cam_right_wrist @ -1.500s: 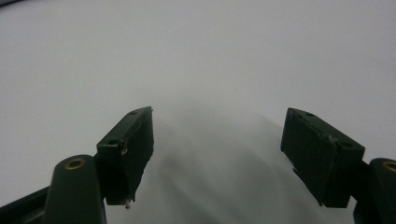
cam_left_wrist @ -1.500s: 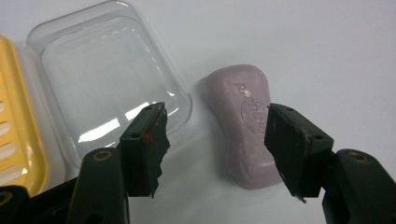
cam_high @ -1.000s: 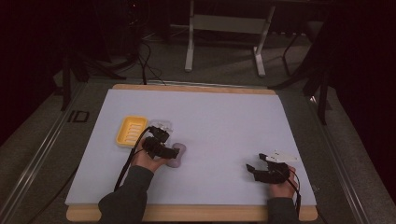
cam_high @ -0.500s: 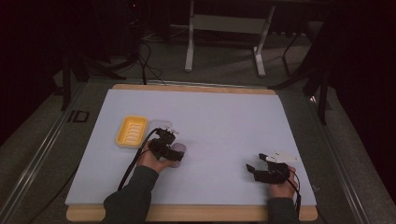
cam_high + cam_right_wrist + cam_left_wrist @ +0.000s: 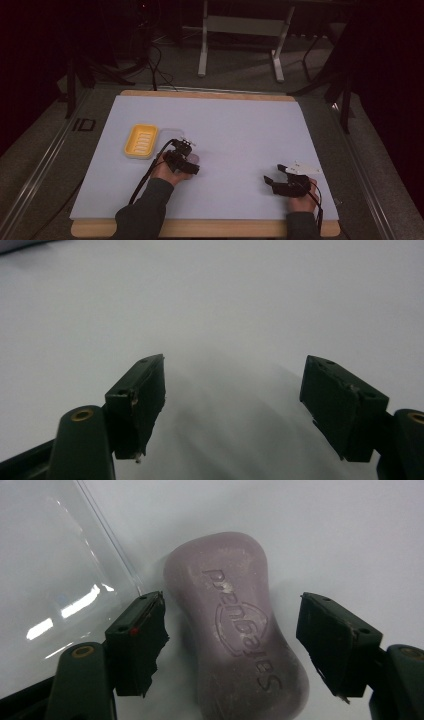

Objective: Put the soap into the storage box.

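A mauve soap bar (image 5: 235, 630) with embossed lettering lies flat on the white table sheet. My left gripper (image 5: 232, 605) straddles it, one jaw on each side, and neither pad touches it. Its jaws have just been opening and stand wide. In the high view the left gripper (image 5: 186, 151) points down at the soap bar (image 5: 193, 158), just right of a yellow soap dish (image 5: 141, 141). My right gripper (image 5: 274, 174) rests low over the sheet at the front right. Its jaws are open, and the right gripper (image 5: 232, 370) has nothing between them.
A clear plastic sheet or lid (image 5: 55, 565) lies against the soap's left side in the left gripper view. The white sheet (image 5: 240, 125) covers a wooden board. Beyond the table's far edge stands a metal frame (image 5: 240, 30) on dark floor.
My left hand has shifted a little to the right, away from the yellow dish, and dropped lower over the soap. The right hand has stayed put.
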Tool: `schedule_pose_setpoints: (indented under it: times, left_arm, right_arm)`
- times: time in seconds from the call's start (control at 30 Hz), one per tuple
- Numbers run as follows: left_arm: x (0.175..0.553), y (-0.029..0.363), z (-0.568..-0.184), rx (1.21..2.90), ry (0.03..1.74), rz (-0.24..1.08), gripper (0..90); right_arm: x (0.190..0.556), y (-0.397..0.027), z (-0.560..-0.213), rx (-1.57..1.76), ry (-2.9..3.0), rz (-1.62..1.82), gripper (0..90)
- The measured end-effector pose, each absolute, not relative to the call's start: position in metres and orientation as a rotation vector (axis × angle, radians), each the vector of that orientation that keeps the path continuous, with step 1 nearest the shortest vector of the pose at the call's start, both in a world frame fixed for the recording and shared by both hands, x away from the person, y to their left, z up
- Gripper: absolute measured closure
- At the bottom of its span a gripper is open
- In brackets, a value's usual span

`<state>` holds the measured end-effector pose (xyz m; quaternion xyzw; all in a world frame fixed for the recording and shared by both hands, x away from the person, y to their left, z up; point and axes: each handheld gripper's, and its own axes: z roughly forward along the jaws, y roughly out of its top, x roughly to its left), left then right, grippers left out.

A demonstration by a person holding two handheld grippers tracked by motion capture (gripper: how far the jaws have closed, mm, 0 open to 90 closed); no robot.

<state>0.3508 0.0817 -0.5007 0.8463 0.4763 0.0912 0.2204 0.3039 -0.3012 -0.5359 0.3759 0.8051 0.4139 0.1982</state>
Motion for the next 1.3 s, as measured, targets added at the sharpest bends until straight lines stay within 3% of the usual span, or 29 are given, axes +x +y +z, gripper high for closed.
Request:
schedule_pose_setpoints:
  times: [0.17,0.67,1.3]
  left_arm:
    - [0.352,0.080,-0.503,2.348,1.326,0.248,30.3]
    - [0.359,0.082,-0.503,2.433,1.268,0.199,47.0]
    - [0.371,0.081,-0.496,2.573,1.171,0.134,47.3]
  right_arm:
    - [0.304,-0.301,-0.536,1.052,2.252,1.160,25.8]
    - [0.304,-0.301,-0.536,1.049,2.253,1.158,25.8]
    - [0.304,-0.301,-0.536,1.049,2.255,1.156,25.8]
